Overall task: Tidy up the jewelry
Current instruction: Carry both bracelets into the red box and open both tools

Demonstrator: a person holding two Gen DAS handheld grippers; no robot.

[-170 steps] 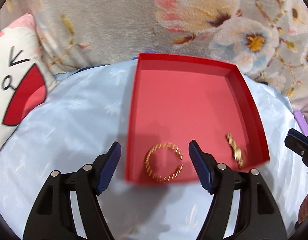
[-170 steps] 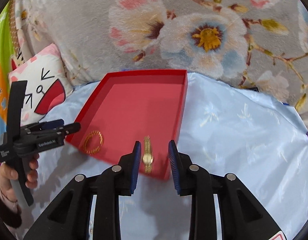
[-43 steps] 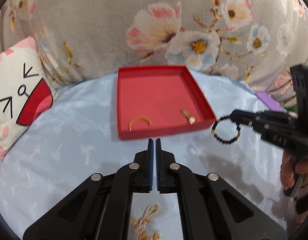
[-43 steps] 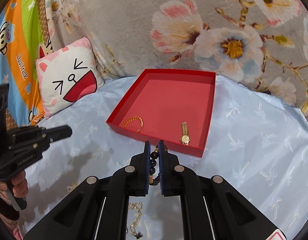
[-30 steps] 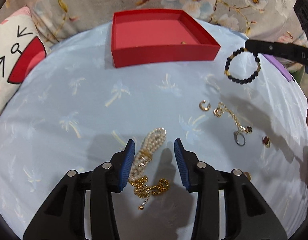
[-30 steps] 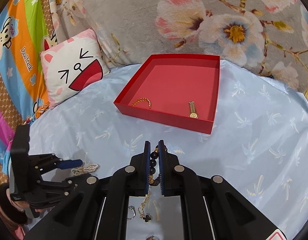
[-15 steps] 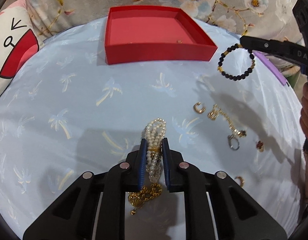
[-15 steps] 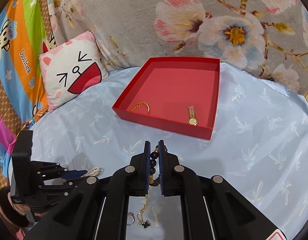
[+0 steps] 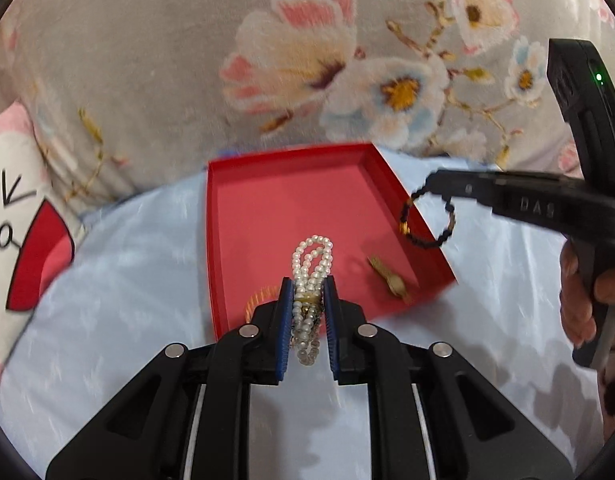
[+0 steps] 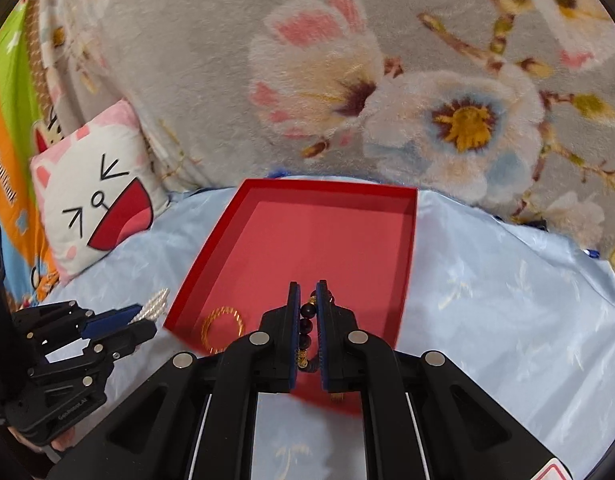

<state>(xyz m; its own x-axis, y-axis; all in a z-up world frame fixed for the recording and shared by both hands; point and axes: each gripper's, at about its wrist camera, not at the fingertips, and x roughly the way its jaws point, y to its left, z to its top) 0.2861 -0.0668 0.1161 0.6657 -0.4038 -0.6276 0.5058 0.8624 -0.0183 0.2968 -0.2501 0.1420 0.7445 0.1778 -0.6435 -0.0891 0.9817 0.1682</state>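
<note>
A red tray [image 9: 227, 240] [image 10: 407, 248] lies on the light blue cloth. In it are a gold bangle [image 10: 222, 328], partly hidden behind my left fingers in the left wrist view [image 9: 259, 298], and a gold watch [image 9: 389, 276]. My left gripper [image 9: 307, 292] is shut on a white pearl bracelet [image 9: 312, 258] and holds it above the tray's near edge; it also shows in the right wrist view [image 10: 153, 300]. My right gripper [image 10: 307, 298] is shut on a dark bead bracelet [image 10: 306, 320], which hangs over the tray's right wall in the left wrist view [image 9: 427, 220].
A white cat-face cushion [image 10: 95, 208] [image 9: 15, 216] lies left of the tray. A grey floral blanket [image 9: 307, 60] rises behind it. A colourful cartoon cloth [image 10: 11, 120] is at the far left. A hand [image 9: 587, 292] holds the right gripper's handle.
My left gripper closed on the pearl bracelet, lifted it off the cloth and carried it to the tray's near edge. My right gripper moved forward over the tray with the bead bracelet.
</note>
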